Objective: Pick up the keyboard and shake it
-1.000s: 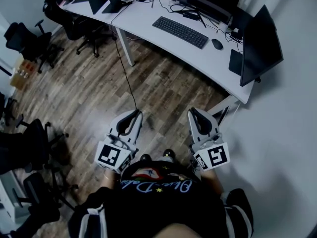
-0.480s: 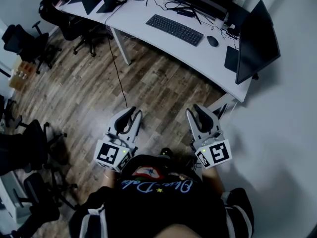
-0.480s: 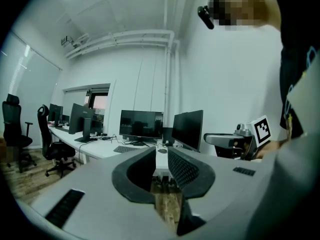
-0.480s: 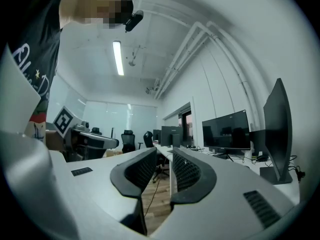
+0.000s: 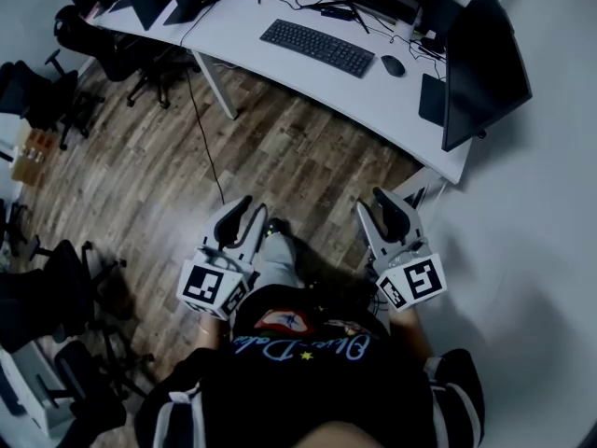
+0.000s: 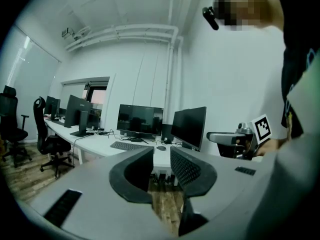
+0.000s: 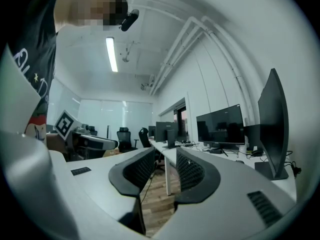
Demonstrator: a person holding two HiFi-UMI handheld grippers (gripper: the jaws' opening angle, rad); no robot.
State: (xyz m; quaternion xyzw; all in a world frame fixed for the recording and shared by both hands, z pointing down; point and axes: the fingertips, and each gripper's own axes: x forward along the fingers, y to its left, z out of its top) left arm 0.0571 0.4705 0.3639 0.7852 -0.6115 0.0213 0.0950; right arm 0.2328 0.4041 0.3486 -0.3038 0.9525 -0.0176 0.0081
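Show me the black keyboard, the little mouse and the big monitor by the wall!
Flat black keyboard (image 5: 317,48), head view, middle of its keys.
Small black mouse (image 5: 393,65), head view, its top.
Big black monitor (image 5: 485,59), head view, its dark panel.

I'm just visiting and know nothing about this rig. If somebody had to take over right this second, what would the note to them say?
Left gripper: open, nothing between the jaws, which have just been opening.
Right gripper: the same, open and empty, jaws just been opening.
Keyboard: lies flat on the white desk, with the mouse beside it. Both grippers are held close to the person's body over the wooden floor, well short of the desk.
Done: nothing yet; the keyboard is untouched.
Left: go up to the desk, grip the keyboard, lift it, shake it.
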